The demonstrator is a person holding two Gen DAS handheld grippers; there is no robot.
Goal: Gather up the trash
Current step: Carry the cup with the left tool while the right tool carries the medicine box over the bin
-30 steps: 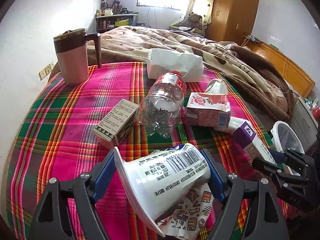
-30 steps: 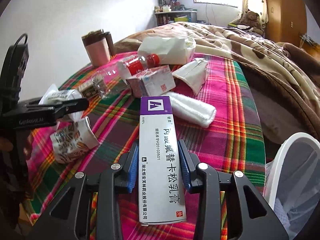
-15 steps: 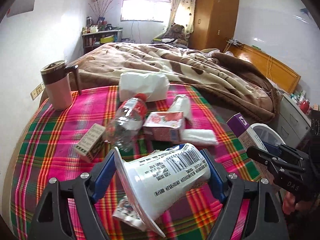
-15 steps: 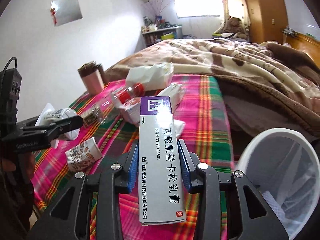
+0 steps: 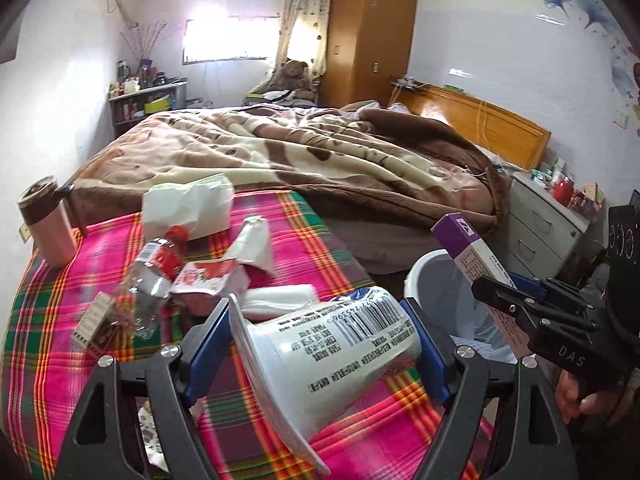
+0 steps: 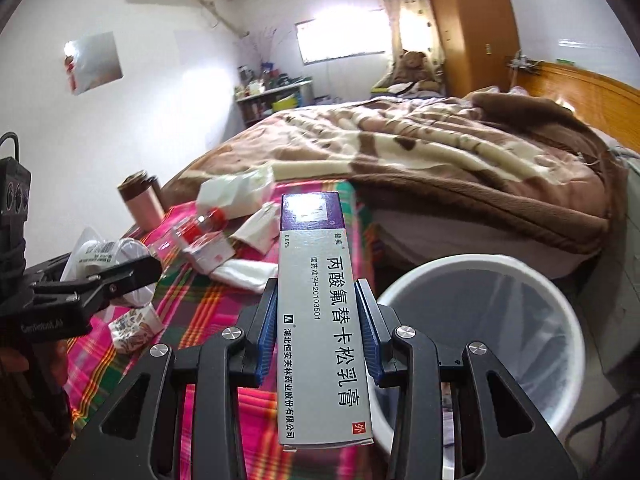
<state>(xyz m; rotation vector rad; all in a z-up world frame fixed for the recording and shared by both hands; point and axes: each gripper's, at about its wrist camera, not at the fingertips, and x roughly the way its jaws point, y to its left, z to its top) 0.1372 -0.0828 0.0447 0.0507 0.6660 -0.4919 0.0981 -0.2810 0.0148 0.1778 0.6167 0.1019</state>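
My left gripper (image 5: 320,344) is shut on a white paper cup (image 5: 328,352) with a barcode, held above the plaid tablecloth (image 5: 60,320). My right gripper (image 6: 318,320) is shut on a long grey and purple medicine box (image 6: 316,304), held above the table's right edge beside the white lined trash bin (image 6: 492,320). The bin (image 5: 440,280) and the box (image 5: 468,248) also show in the left wrist view. On the table lie a clear bottle with a red cap (image 5: 154,272), a red and white carton (image 5: 208,284), a small box (image 5: 94,324) and crumpled wrappers (image 6: 132,326).
A pink mug (image 5: 46,224) stands at the table's far left. A white tissue pack (image 5: 186,204) and a rolled white cloth (image 5: 280,300) lie on the table. A bed with a brown blanket (image 5: 320,160) lies behind; a grey bedside cabinet (image 5: 544,220) stands at the right.
Both grippers have risen and swung right toward the bin, carrying the cup and the medicine box. The bin now fills more of the right wrist view.
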